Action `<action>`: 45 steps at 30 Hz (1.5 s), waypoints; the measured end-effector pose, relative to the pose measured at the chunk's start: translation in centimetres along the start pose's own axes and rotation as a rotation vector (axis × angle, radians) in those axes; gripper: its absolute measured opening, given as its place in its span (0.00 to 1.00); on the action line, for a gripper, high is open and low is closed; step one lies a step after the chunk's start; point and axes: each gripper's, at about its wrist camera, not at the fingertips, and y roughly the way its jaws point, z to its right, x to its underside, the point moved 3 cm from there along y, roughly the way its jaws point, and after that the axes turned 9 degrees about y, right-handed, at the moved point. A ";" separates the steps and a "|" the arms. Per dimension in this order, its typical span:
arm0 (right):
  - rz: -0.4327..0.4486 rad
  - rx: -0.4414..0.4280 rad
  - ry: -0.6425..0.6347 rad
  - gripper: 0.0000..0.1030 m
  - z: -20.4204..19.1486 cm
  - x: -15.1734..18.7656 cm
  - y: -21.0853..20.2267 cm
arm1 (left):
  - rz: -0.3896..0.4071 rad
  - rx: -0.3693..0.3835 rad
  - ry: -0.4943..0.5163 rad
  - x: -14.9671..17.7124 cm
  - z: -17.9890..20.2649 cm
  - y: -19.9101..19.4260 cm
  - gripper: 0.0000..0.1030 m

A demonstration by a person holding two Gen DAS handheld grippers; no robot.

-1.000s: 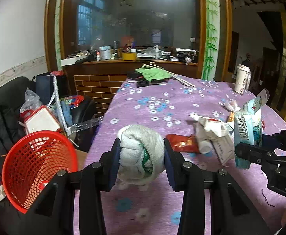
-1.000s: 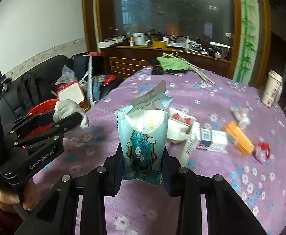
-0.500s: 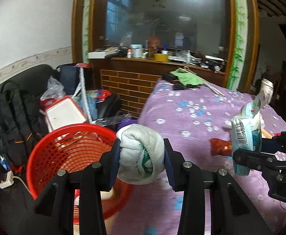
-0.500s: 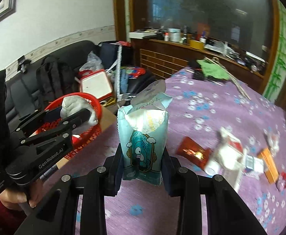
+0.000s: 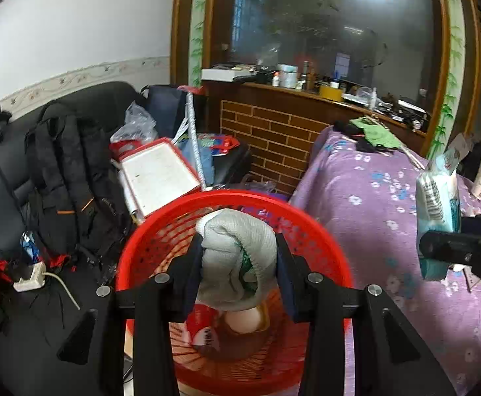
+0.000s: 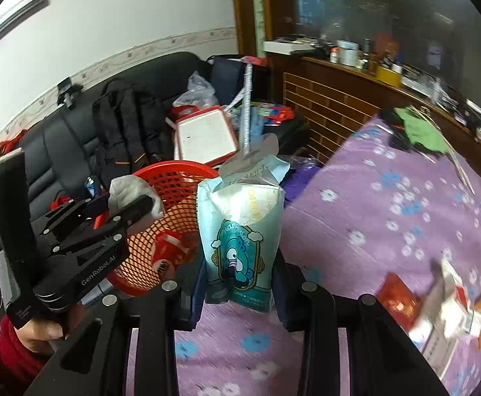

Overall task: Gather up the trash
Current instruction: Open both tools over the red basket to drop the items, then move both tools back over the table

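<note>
Living room, cluttered: black sofa [image 5: 16,178] along the left wall, carrying a black backpack [image 5: 65,178] and a red-rimmed white tray [image 5: 158,178]; brick-fronted counter [image 5: 273,138] behind; table under a purple flowered cloth [image 6: 388,217] at right. Red mesh basket [image 5: 161,231] stands on the floor beside the table's left edge, some wrappers already in its bottom. Left gripper [image 5: 238,264], clenched on a balled white rag [image 5: 237,254], hangs directly above the basket's mouth. Right gripper [image 6: 238,283], clamped on a pale blue snack pouch [image 6: 240,224], sits over the table's left edge, short of the basket rim. More litter [image 6: 438,310] lies toward the table's right side. Step in hand, as judged: dropping the rag. Best released centred over the opening, low enough not to bounce off the rim; the pouch should then cross fully past the rim before its jaws part.
</note>
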 end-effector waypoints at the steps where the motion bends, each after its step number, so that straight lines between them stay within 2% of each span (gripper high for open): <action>1: -0.004 -0.009 -0.007 0.37 -0.5 -0.3 0.4 | -0.006 -0.005 -0.006 0.2 -0.5 0.1 0.38; 7: -0.048 -0.053 -0.019 0.39 -2.4 -1.2 3.3 | -0.029 -0.027 -0.031 0.7 -2.3 0.9 0.38; 11: -0.071 -0.074 -0.005 0.42 -3.2 -1.8 5.2 | -0.034 -0.025 -0.034 0.8 -2.8 1.3 0.42; 13: -0.073 -0.089 0.013 0.48 -3.4 -2.4 6.0 | -0.044 -0.026 -0.046 0.7 -3.0 1.4 0.52; 15: -0.065 -0.099 0.032 0.58 -3.6 -2.8 6.4 | -0.041 -0.022 -0.062 0.7 -3.4 1.3 0.57; 18: -0.039 -0.117 0.049 0.59 -3.4 -3.2 5.8 | -0.032 -0.026 -0.066 0.6 -3.6 0.9 0.71; 23: 0.005 -0.126 0.075 0.59 -2.3 -2.6 3.2 | -0.015 -0.016 -0.059 0.2 -2.8 0.0 0.71; 29: 0.048 -0.028 0.065 0.59 0.7 0.6 -0.4 | 0.024 0.059 0.008 -1.1 1.8 -1.8 0.71; 40: 0.128 0.035 0.248 0.60 9.7 5.4 -7.9 | 0.035 0.216 0.200 -1.4 14.2 -3.8 0.74; 45: 0.169 0.104 0.315 0.60 14.4 7.4 -11.0 | 0.033 0.282 0.301 -1.0 19.4 -4.6 0.75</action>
